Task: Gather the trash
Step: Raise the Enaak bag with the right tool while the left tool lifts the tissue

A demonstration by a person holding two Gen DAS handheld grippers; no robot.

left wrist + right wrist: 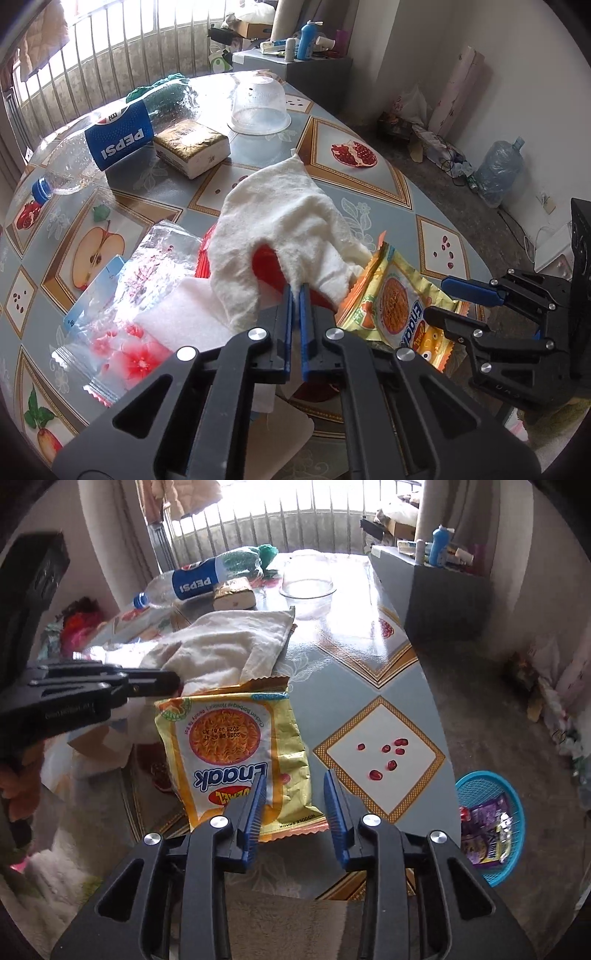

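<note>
A white cloth point(280, 221) lies rumpled on the fruit-print table point(369, 192). My left gripper point(297, 291) is shut on its near edge and lifts that edge off a red packet point(264, 260). A yellow Enaak noodle snack packet point(236, 738) lies just right of the cloth, at the table's near edge. My right gripper point(295, 779) is open over the packet's near right corner, one blue finger over the packet and the other over bare table. In the left wrist view, the right gripper point(436, 301) sits at the yellow packet point(391, 295).
An empty Pepsi bottle point(118, 140), a tissue pack point(192, 147) and an upturned clear bowl point(258, 107) sit farther back. Clear flower-print bags point(136, 332) lie at the left. A blue basket point(476, 775) holding wrappers stands on the floor to the right.
</note>
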